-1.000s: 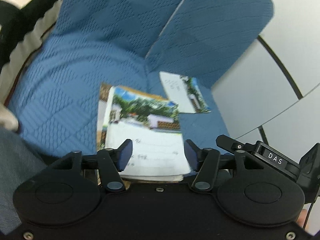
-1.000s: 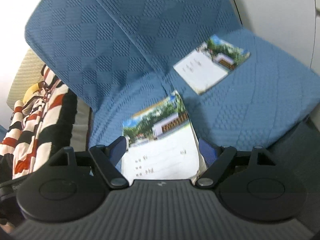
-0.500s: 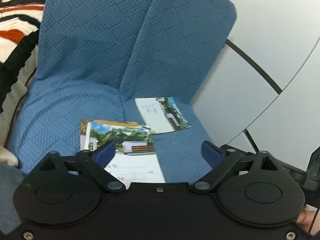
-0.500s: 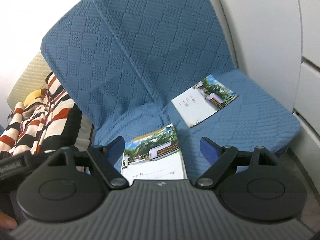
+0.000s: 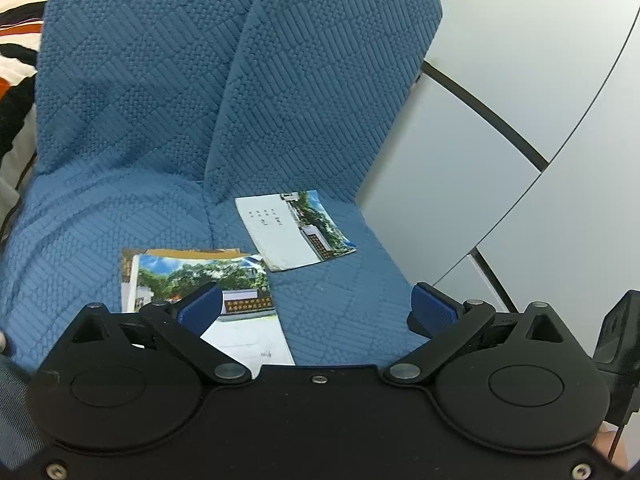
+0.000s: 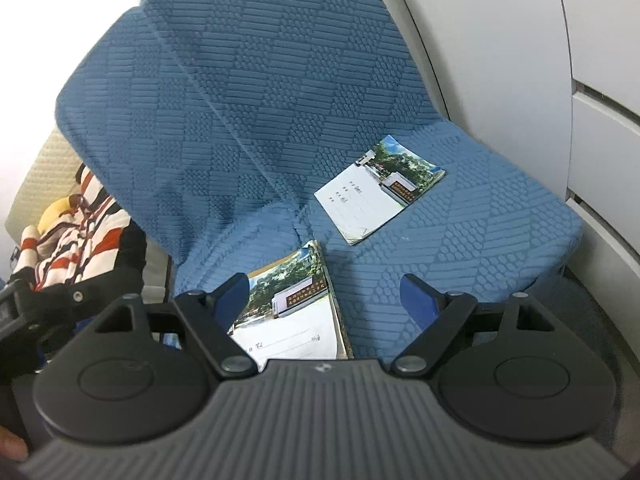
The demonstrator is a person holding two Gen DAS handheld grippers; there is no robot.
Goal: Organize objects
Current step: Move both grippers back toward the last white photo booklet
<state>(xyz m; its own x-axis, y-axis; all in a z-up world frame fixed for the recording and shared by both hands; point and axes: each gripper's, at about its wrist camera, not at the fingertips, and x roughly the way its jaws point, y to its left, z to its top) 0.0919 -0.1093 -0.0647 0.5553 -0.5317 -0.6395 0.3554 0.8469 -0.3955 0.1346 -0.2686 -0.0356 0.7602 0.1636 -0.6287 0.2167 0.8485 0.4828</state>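
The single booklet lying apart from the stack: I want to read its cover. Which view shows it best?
Right wrist view: the single booklet lies whole and larger, unblocked. The left wrist view also shows it whole, but smaller.

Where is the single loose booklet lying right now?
In both wrist views the loose booklet lies flat on the blue seat cushion, up and right of the booklet stack, apart from it.

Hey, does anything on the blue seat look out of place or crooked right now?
Yes. One booklet lies alone farther back on the blue seat cushion, turned at an angle to the small stack of booklets nearer the front. The stack itself is slightly uneven, with an orange-edged one peeking out underneath. Nothing looks damaged.
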